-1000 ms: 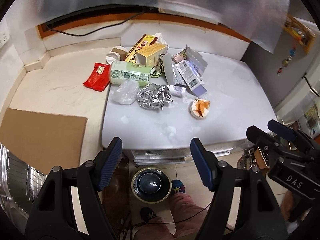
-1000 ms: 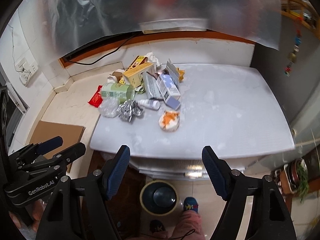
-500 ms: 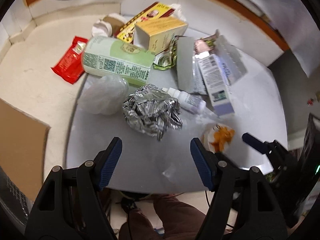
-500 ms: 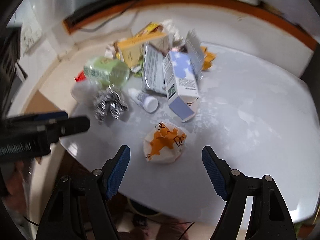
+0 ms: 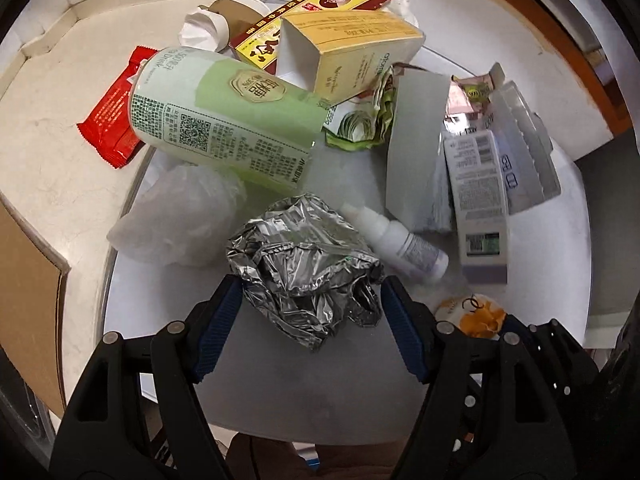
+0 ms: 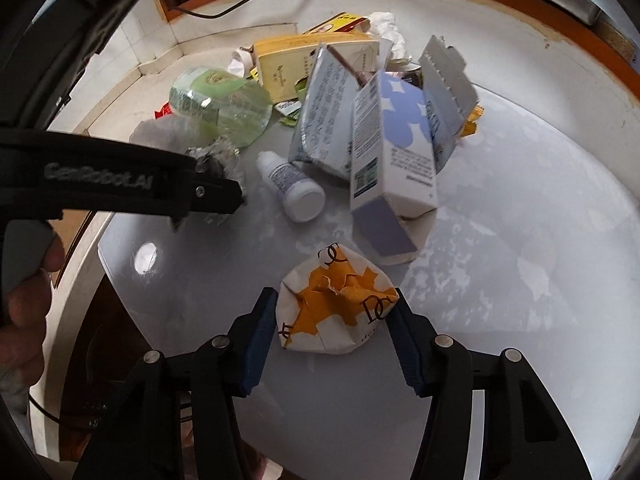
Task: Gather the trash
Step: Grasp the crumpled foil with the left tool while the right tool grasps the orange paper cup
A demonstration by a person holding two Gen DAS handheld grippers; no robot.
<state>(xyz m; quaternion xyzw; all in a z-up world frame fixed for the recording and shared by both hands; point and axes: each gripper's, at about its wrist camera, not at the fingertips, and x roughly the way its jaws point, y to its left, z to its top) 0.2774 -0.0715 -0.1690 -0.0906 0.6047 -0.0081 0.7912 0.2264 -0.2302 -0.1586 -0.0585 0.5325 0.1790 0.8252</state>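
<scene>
A crumpled silver foil ball [image 5: 304, 276] lies on the white table [image 5: 280, 384]. My left gripper [image 5: 311, 286] points down over it, open, one blue pad on each side of the foil. A crumpled white and orange paper cup [image 6: 336, 312] sits near the table's front edge. My right gripper [image 6: 334, 306] straddles it with its jaws closing, and both pads touch the paper's sides. The paper cup [image 5: 468, 312] also shows at the lower right of the left wrist view. The left gripper's black body [image 6: 160, 188] crosses the right wrist view at left, held by a hand [image 6: 24, 304].
Behind the foil lie a green drink can [image 5: 224, 120], a clear plastic bag [image 5: 184, 216], a small white bottle [image 5: 400, 240], a red wrapper [image 5: 116, 116], a yellow box [image 5: 352, 52] and a white and purple carton [image 5: 480, 200]. Cardboard [image 5: 24, 300] lies at left.
Both grippers have come down close to the table. The left one now straddles the foil ball. The right one's jaws have narrowed onto the paper cup.
</scene>
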